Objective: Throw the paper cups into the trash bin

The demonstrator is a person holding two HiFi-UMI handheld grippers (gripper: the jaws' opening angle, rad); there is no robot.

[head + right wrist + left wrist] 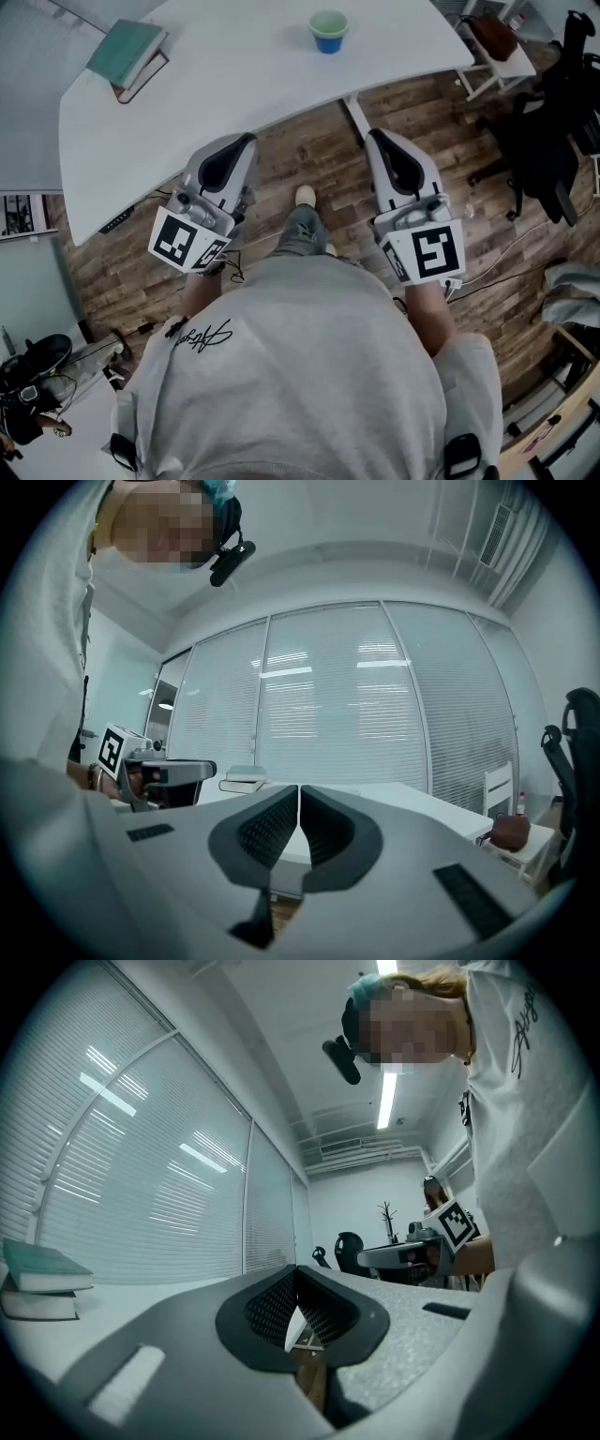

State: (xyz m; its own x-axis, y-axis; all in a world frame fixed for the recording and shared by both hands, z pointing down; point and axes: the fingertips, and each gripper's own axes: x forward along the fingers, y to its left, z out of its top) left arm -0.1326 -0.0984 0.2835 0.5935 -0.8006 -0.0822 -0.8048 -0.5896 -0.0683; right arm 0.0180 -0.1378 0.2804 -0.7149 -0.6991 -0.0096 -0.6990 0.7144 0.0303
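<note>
Nearest us, our hands are hidden beneath the marker cubes. The left gripper (247, 140) has its fingers clenched together on nothing, and the right gripper (374, 135) is clenched and empty too. Ahead of both sets of fingers, roughly between them and well apart from either, a blue paper cup (328, 30) stands on the white desk (234, 89). We cannot make out its inside. Far left of the left fingers lie stacked books (127, 56), and the desk's far edge is cut off.
</note>
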